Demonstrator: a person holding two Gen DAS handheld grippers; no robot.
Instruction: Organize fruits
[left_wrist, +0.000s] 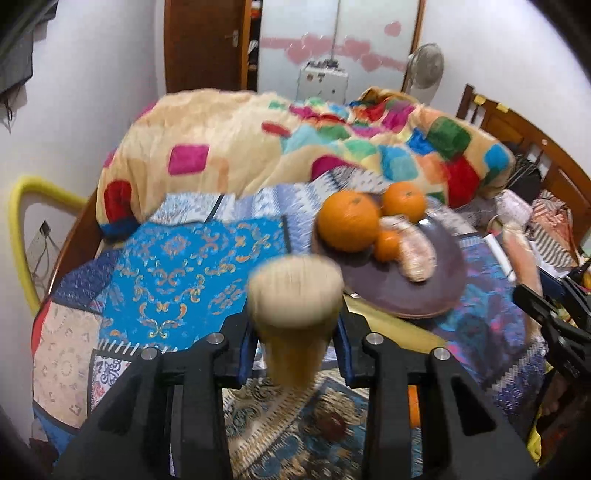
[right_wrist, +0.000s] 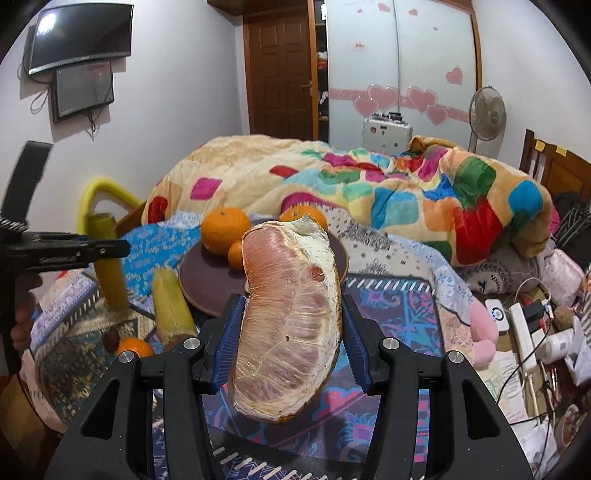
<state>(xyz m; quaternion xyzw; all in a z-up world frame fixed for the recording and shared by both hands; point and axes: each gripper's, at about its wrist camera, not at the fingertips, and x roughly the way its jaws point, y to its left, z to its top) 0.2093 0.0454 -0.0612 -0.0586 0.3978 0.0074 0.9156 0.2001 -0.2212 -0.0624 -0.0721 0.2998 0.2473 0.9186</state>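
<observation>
1. A wrapped pomelo wedge (right_wrist: 291, 321) sits clamped between the right gripper (right_wrist: 291, 332) fingers, lifted in front of the plate (right_wrist: 192, 273).
2. The left gripper (left_wrist: 295, 332) pinches a yellow corn cob (left_wrist: 293, 314), blurred.
3. Oranges (left_wrist: 349, 220) and another wedge (left_wrist: 415, 251) rest on the plate, on the patterned bedspread (left_wrist: 184, 254).

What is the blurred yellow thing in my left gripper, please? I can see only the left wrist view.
Observer: It looks like a corn cob, held upright in the left gripper.
Operator: Thank you. Is there another like it?
Observer: Yes, a second cob lies on the bedspread beside the plate.
Operator: Is any fruit off the plate?
Observer: A small orange lies by that cob's near end.
</observation>
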